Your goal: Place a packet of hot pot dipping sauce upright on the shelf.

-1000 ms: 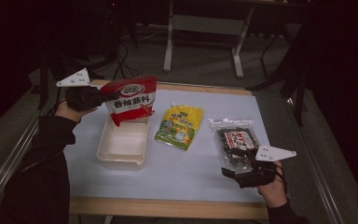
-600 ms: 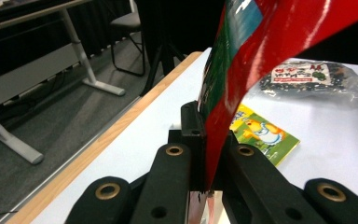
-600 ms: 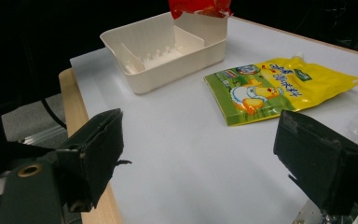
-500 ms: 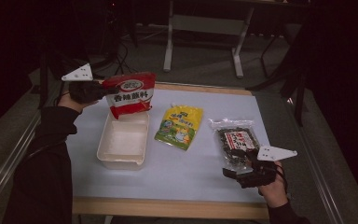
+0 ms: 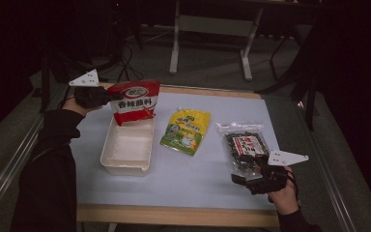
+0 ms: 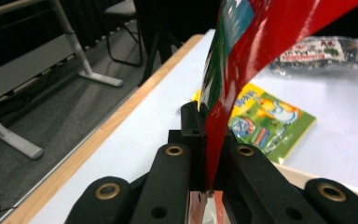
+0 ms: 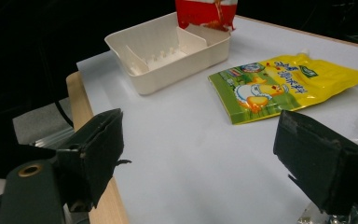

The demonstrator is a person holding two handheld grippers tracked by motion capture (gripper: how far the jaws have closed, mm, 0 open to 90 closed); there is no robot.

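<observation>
My left gripper [image 5: 111, 98] [image 6: 209, 154] is shut on the side edge of a red seasoning packet [image 5: 134, 100] [image 6: 242, 70]. The packet hangs upright over the far end of a white divided tray [image 5: 125, 166] [image 7: 168, 79], and its lower edge [image 7: 205, 11] sits just above the tray's far rim. My right gripper [image 5: 241, 176] [image 7: 200, 140] rests low at the front right of the table, jaws wide open with bare table between them. It sits at the near end of a clear packet of dark dried food [image 5: 244, 147] [image 6: 326, 51].
A yellow and green spouted pouch [image 5: 186, 131] [image 7: 279, 86] lies flat between the tray and the dark packet. The table has a pale blue top with a wooden edge [image 5: 174, 215]. Metal table legs and cables stand on the grey floor beyond it.
My left gripper has shifted a little with the red packet, which was tilted and now hangs more upright over the tray's far end. The right hand has stayed still.
</observation>
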